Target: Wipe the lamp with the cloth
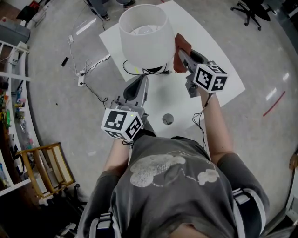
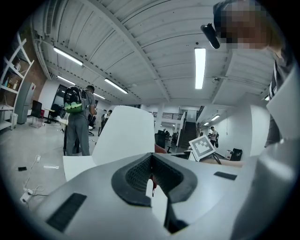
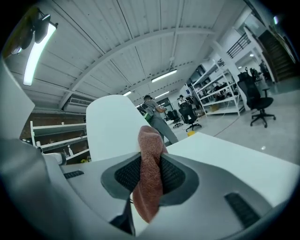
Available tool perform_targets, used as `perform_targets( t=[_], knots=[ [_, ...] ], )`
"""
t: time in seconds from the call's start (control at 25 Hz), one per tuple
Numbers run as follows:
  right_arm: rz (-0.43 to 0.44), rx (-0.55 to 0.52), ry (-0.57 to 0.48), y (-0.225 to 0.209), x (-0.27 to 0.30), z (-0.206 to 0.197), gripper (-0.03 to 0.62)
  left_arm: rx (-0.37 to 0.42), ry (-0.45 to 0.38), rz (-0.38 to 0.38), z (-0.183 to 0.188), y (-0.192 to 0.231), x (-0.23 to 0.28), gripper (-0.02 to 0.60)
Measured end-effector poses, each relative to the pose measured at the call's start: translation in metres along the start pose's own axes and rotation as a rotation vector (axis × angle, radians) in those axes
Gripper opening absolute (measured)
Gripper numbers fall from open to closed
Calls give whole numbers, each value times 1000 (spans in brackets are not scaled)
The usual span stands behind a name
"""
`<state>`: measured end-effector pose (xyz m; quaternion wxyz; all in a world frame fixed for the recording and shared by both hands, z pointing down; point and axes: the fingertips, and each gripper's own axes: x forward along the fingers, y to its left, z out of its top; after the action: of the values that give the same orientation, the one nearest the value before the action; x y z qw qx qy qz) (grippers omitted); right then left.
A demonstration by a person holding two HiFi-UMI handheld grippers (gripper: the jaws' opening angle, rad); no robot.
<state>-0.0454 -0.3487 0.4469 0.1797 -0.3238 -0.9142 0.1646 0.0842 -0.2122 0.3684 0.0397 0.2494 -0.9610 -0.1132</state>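
Observation:
A lamp with a white drum shade stands on the white table, its black cord curled at the base. My right gripper is shut on a reddish-brown cloth, which sits against the shade's right side. In the right gripper view the cloth hangs folded between the jaws of the right gripper, with the shade just behind. My left gripper is shut and empty, just in front of the lamp's base. In its own view the left gripper faces the shade.
A round cable hole lies in the table near me. On the floor to the left are a power strip with cables and a wooden frame. An office chair stands far right. A person with a backpack stands beyond the table.

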Motion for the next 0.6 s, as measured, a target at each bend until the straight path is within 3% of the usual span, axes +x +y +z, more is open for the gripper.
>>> perform_targets(
  t=[0.36,0.6],
  knots=[
    [-28,23,46,-2,-16,-15,91,-40,46,-21,-7,-1,6,8],
    [-60,19,14,-6,-27,-18,91,-42,88,-114,-23,2,28,8]
  ],
)
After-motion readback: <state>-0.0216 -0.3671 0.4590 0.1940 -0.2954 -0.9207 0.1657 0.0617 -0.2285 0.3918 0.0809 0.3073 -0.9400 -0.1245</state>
